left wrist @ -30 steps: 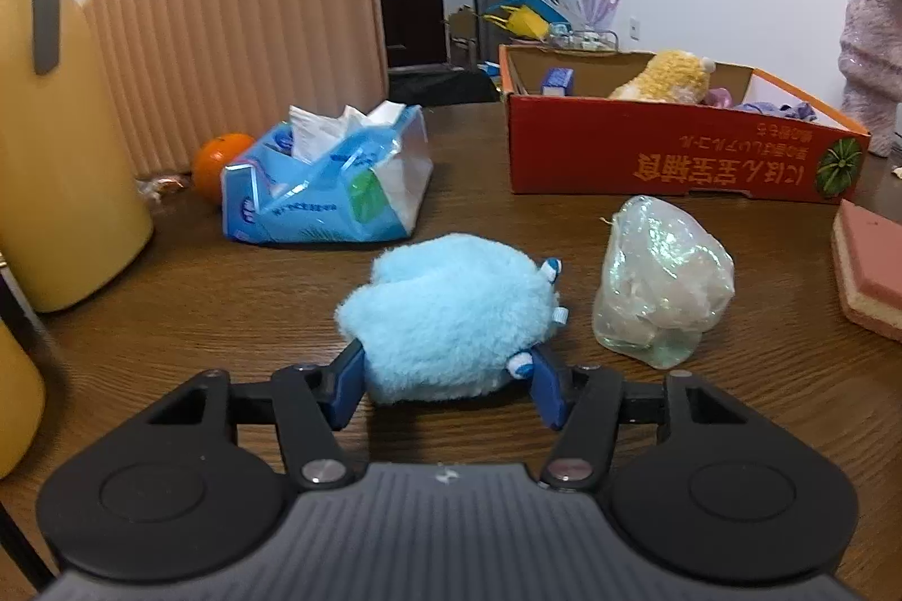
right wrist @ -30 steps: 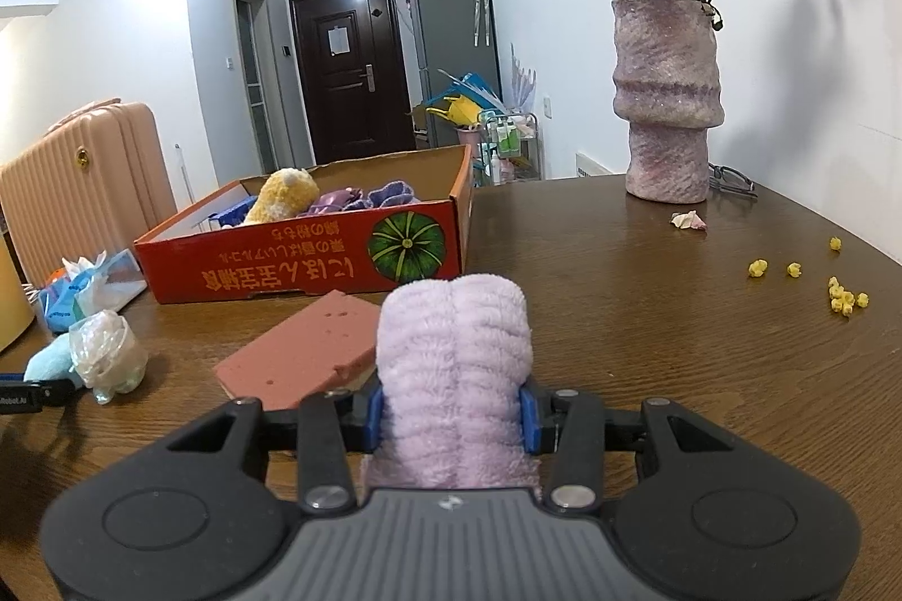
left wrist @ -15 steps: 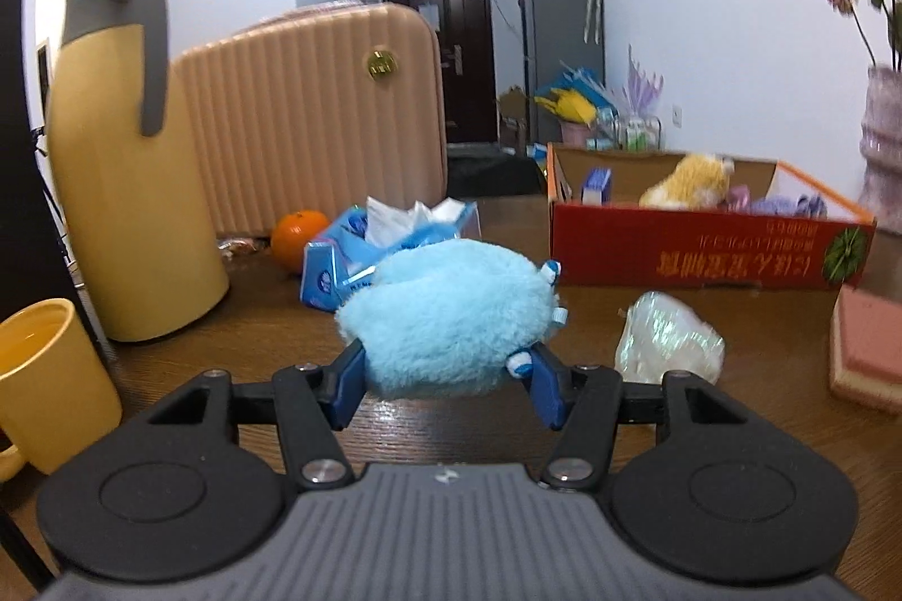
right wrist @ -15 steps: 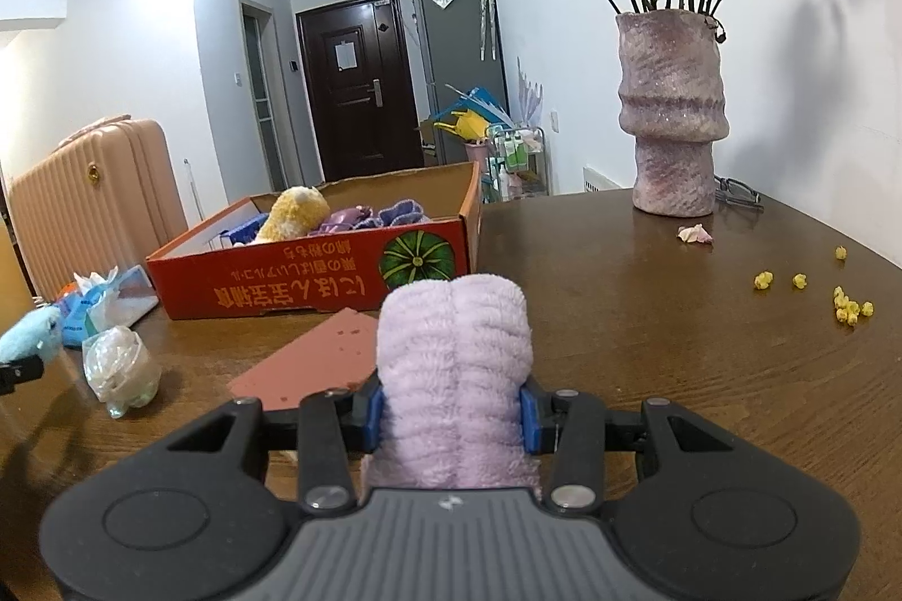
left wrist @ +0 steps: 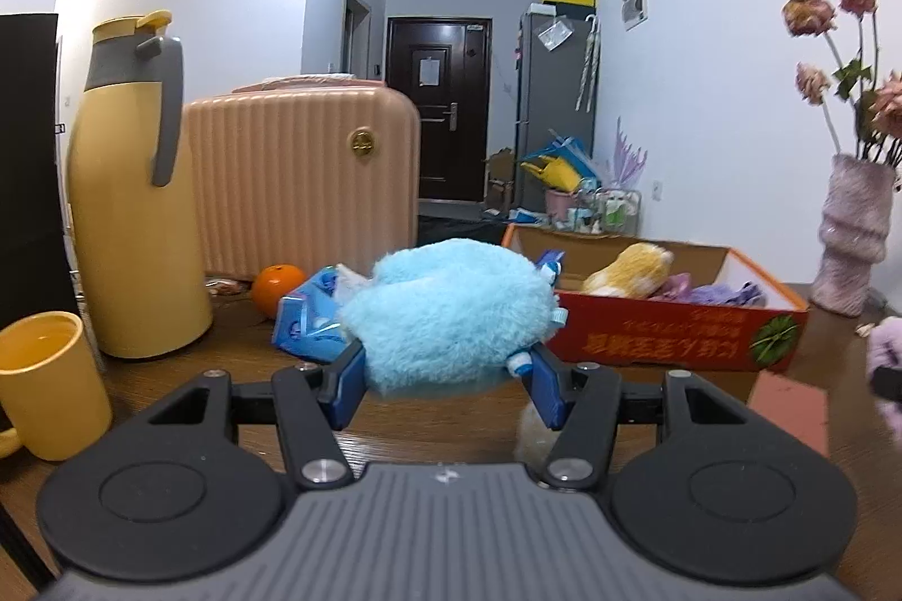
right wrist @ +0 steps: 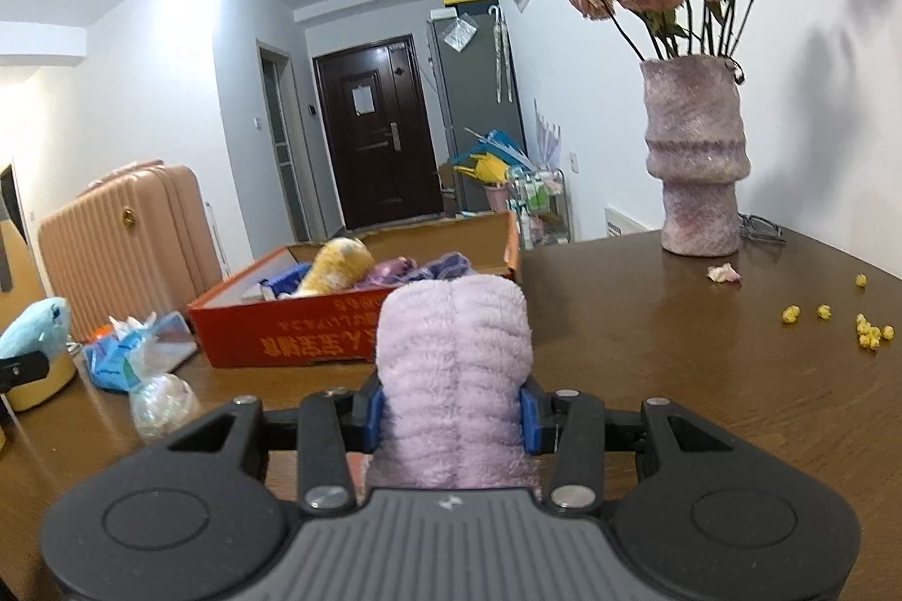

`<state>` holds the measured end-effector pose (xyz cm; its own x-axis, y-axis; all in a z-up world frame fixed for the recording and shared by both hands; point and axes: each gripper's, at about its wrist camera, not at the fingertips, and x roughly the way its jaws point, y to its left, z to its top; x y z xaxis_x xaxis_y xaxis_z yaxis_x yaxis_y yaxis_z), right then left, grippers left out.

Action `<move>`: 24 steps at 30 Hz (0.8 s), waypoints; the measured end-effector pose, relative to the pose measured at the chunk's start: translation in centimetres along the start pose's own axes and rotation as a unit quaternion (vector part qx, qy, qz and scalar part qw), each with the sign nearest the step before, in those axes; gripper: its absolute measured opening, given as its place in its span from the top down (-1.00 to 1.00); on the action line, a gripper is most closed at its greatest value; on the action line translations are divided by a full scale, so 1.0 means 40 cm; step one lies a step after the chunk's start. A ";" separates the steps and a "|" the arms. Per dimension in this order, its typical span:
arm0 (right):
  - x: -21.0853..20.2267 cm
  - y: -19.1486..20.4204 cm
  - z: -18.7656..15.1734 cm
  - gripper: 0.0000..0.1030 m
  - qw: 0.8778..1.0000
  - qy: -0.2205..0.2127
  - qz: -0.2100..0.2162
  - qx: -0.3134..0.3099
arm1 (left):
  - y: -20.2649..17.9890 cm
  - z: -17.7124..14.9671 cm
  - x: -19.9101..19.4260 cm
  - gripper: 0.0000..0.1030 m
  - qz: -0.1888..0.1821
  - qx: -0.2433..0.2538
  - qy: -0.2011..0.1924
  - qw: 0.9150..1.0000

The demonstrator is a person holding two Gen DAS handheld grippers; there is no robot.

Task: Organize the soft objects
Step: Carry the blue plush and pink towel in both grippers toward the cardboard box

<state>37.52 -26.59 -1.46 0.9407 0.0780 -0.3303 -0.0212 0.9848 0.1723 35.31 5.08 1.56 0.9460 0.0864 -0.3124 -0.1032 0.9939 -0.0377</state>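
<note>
Left gripper [left wrist: 445, 378] clamps our blue plush [left wrist: 451, 319], risen off table [left wrist: 225, 375] since before, box [left wrist: 671, 344] now at 2 o'clock. Right gripper [right wrist: 451, 412] pinches purple plush [right wrist: 454, 375], unmoved.

- Blue plush toy [left wrist: 445, 319]: fluffy, pale blue, rounded, pinched at both sides, held clear above the table.
- Purple towel [right wrist: 454, 370]: lilac, ribbed, rolled, standing upright, squeezed at its lower sides.
- Red cardboard box [right wrist: 315, 336]: open-topped, on the table; inside lie a yellow plush [right wrist: 338, 265] and purple cloths [right wrist: 428, 268].
</note>
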 end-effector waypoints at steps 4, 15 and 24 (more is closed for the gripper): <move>-0.007 0.031 0.002 0.18 1.000 -0.013 0.011 0.000 | -0.031 0.003 -0.010 -0.14 -0.006 -0.005 -0.007 1.000; -0.004 0.105 0.014 0.18 0.998 -0.052 0.027 -0.014 | -0.083 0.029 -0.001 -0.14 -0.015 -0.032 -0.020 0.999; 0.038 0.136 0.034 0.18 0.997 -0.070 0.031 -0.020 | -0.100 0.053 0.043 -0.14 -0.010 -0.051 -0.019 0.998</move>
<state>39.29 -21.34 0.26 0.9749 0.1196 -0.1878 -0.0919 0.9844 0.1497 38.00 1.39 3.19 0.9590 0.0717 -0.2742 -0.1136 0.9836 -0.1400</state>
